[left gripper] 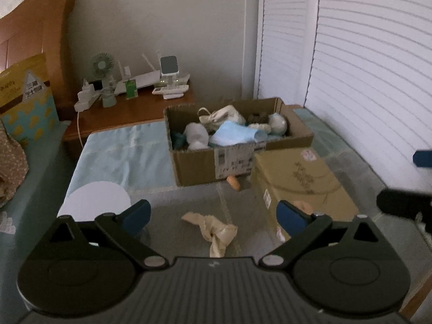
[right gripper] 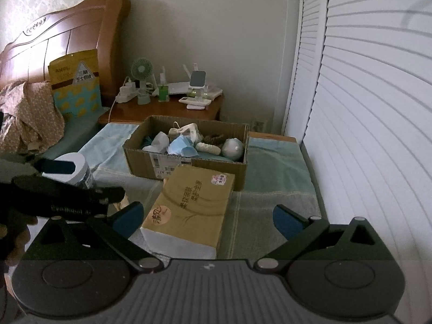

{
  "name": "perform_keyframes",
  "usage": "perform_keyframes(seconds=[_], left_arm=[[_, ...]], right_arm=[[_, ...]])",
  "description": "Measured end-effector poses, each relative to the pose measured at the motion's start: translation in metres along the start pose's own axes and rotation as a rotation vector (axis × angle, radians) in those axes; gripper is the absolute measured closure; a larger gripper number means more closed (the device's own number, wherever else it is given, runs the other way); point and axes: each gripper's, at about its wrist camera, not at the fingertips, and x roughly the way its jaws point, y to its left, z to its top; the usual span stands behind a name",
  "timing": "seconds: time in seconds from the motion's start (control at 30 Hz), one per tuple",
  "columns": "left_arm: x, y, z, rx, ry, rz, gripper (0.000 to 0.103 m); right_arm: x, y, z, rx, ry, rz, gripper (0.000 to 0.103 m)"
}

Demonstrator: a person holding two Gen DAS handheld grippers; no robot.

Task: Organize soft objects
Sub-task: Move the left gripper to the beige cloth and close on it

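Note:
A crumpled cream cloth (left gripper: 213, 232) lies on the bed just ahead of my open, empty left gripper (left gripper: 214, 217). An open cardboard box (left gripper: 199, 167) holds several soft items: a blue cloth (left gripper: 235, 133), white socks, a cream bag and a grey plush. The box also shows in the right wrist view (right gripper: 189, 166). A small orange object (left gripper: 233, 182) lies at the box's front. My right gripper (right gripper: 208, 221) is open and empty, with a tan tissue box (right gripper: 189, 210) between its fingers' line of sight. The left gripper shows at the left of the right wrist view (right gripper: 58, 186).
A white-lidded jar (left gripper: 97, 199) stands left of the cloth and also shows in the right wrist view (right gripper: 77, 171). The tissue box (left gripper: 299, 186) sits right of the cloth. A wooden nightstand (right gripper: 167, 108) holds a fan and gadgets. A louvred door (right gripper: 364, 108) runs along the right. Patterned fabric (right gripper: 29, 116) lies by the headboard.

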Motion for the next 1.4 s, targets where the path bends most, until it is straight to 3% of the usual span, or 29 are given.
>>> perform_keyframes(seconds=[0.27,0.53,0.73,1.0,1.07,1.17,1.4], left_arm=[[0.013,-0.009,-0.022,0.039,0.011,-0.026,0.005],[0.029,-0.011,-0.039,0.078,0.008,-0.025,0.014],[0.04,-0.01,-0.041,0.104,0.009,-0.016,0.028],[0.061,-0.008,-0.039,0.094,0.083,-0.018,0.051],[0.063,-0.006,-0.038,0.085,0.081,-0.021,0.053],[0.064,-0.004,-0.037,0.082,0.079,-0.027,0.067],[0.055,0.002,-0.037,0.078,0.07,-0.04,0.069]], right_arm=[[0.01,0.0,0.001,-0.002,0.017,-0.02,0.0],[0.022,-0.005,0.001,0.004,0.041,-0.03,0.0],[0.034,-0.007,0.003,0.002,0.056,-0.027,0.0],[0.044,-0.004,0.006,-0.008,0.069,-0.021,0.0],[0.047,-0.003,0.006,-0.011,0.074,-0.023,0.0],[0.05,-0.002,0.006,-0.013,0.079,-0.022,0.0],[0.051,0.004,0.008,-0.034,0.069,-0.011,0.0]])
